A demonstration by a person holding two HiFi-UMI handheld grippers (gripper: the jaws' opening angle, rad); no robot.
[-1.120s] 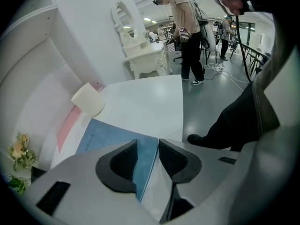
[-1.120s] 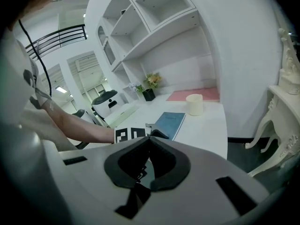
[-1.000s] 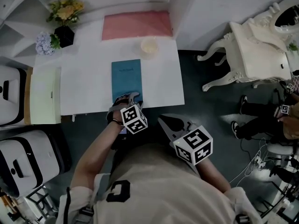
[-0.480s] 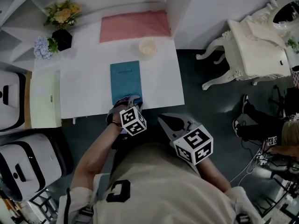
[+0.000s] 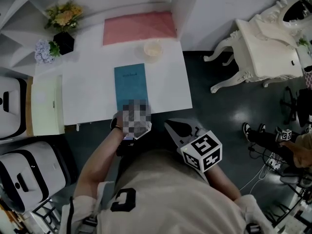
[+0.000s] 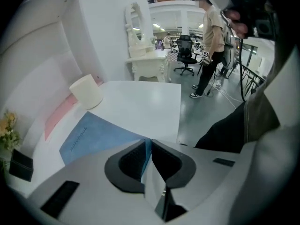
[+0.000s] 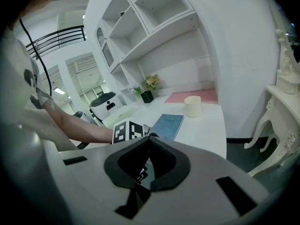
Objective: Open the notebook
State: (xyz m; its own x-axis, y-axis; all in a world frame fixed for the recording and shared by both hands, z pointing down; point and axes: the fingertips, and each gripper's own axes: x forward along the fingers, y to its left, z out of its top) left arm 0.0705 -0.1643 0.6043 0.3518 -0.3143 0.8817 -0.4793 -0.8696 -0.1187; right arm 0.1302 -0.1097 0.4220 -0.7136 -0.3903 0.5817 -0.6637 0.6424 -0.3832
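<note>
A blue notebook (image 5: 130, 84) lies shut on the white table (image 5: 87, 91), its near end at the table's front edge. My left gripper (image 6: 147, 142) is at that near end, and its jaws are closing with a thin blue edge of the cover (image 6: 147, 150) pinched between the pads. A mosaic patch covers this gripper in the head view. My right gripper (image 5: 176, 126) hangs off the table to the right, over the dark floor. Its jaws are shut with nothing between them. From the right gripper view the notebook (image 7: 167, 124) shows beyond the left hand.
A cream cup (image 5: 153, 49) stands behind the notebook, with a pink mat (image 5: 139, 27) further back. Flower pots (image 5: 62, 14) sit at the back left. A pale green pad (image 5: 46, 104) lies at the table's left end. An ornate white dressing table (image 5: 265, 48) stands to the right.
The left gripper's jaws have drawn together at the notebook's near edge. Both hands have stayed where they were.
</note>
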